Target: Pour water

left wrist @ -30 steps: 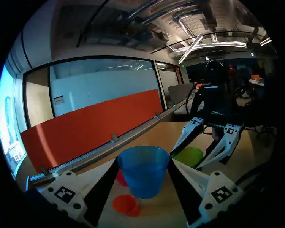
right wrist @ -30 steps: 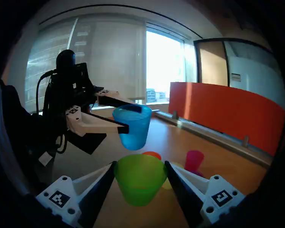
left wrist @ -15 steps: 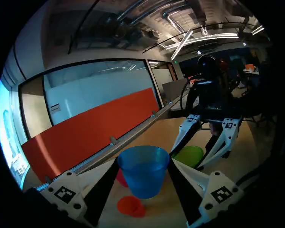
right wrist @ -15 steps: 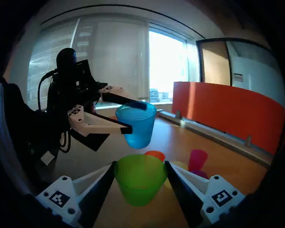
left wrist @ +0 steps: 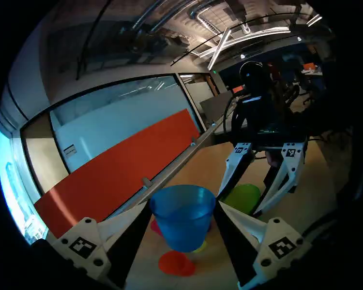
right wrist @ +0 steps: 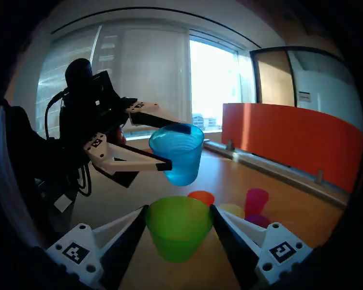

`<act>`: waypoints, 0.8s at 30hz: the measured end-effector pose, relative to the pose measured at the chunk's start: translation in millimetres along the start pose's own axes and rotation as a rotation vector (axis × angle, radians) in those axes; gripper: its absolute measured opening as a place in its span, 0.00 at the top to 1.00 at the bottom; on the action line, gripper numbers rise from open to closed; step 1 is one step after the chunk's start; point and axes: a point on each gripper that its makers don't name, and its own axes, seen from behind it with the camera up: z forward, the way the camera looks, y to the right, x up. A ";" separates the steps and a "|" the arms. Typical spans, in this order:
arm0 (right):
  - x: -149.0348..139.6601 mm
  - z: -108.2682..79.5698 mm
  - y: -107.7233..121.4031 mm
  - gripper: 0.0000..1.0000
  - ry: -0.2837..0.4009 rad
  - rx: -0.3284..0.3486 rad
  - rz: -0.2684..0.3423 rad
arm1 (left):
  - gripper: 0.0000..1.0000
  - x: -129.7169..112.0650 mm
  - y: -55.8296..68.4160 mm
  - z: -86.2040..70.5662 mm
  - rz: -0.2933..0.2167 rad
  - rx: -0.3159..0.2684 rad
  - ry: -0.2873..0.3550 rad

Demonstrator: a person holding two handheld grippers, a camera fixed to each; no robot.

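My left gripper (left wrist: 182,220) is shut on a translucent blue cup (left wrist: 182,224), held above the wooden table (left wrist: 205,169). In the right gripper view the same blue cup (right wrist: 177,153) hangs tilted toward the camera, clamped by the left gripper (right wrist: 174,147). My right gripper (right wrist: 178,232) is shut on a green cup (right wrist: 178,233), held upright just below and in front of the blue one. In the left gripper view the green cup (left wrist: 240,197) sits between the right gripper's white fingers (left wrist: 234,169), beyond the blue cup.
Small cups stand on the table: an orange one (right wrist: 201,197), a yellow one (right wrist: 232,210), a magenta one (right wrist: 256,200). An orange partition (right wrist: 297,140) with a metal rail runs along the table's far edge. A person in dark clothing (right wrist: 84,121) holds the grippers.
The blue cup has risen and tilted more toward the green cup. The left gripper view has rolled, so the room leans. The green cup stays put.
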 end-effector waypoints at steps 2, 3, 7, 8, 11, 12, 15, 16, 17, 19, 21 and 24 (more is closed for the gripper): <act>-0.6 0.7 -0.8 0.05 0.001 0.002 0.001 | 0.12 -0.3 1.3 0.1 0.012 -0.002 -0.003; -0.7 1.1 -1.3 0.05 0.002 0.004 0.002 | 0.12 -0.5 1.9 0.1 0.018 -0.003 -0.005; -0.3 2.6 -3.6 0.05 0.006 0.012 0.005 | 0.12 -1.3 4.8 0.1 0.041 -0.010 -0.011; -0.1 3.0 -4.3 0.05 0.007 0.014 0.005 | 0.12 -1.5 5.7 0.1 0.046 -0.012 -0.012; 0.2 4.6 -5.6 0.05 0.009 0.016 0.003 | 0.12 -1.3 8.1 0.0 0.063 -0.018 -0.017; 0.4 5.0 -5.9 0.05 0.009 0.016 0.003 | 0.12 -1.1 8.9 -0.1 0.067 -0.019 -0.018; 0.9 5.7 -6.5 0.05 0.010 0.018 0.002 | 0.12 0.0 10.6 -0.5 0.075 -0.023 -0.018; 1.1 5.8 -6.5 0.05 0.011 0.018 0.001 | 0.12 0.3 10.7 -0.8 0.077 -0.024 -0.018; 1.3 6.0 -6.5 0.05 0.011 0.018 0.001 | 0.12 0.6 10.8 -1.0 0.080 -0.024 -0.018; 1.4 5.9 -6.3 0.05 0.011 0.017 -0.001 | 0.12 1.0 11.1 -1.9 0.089 -0.026 -0.019; 1.4 5.6 -5.9 0.05 0.011 0.016 -0.002 | 0.12 1.2 11.9 -2.6 0.099 -0.028 -0.022; 1.6 4.7 -5.0 0.05 0.013 0.014 -0.003 | 0.12 1.4 14.2 -3.1 0.114 -0.034 -0.027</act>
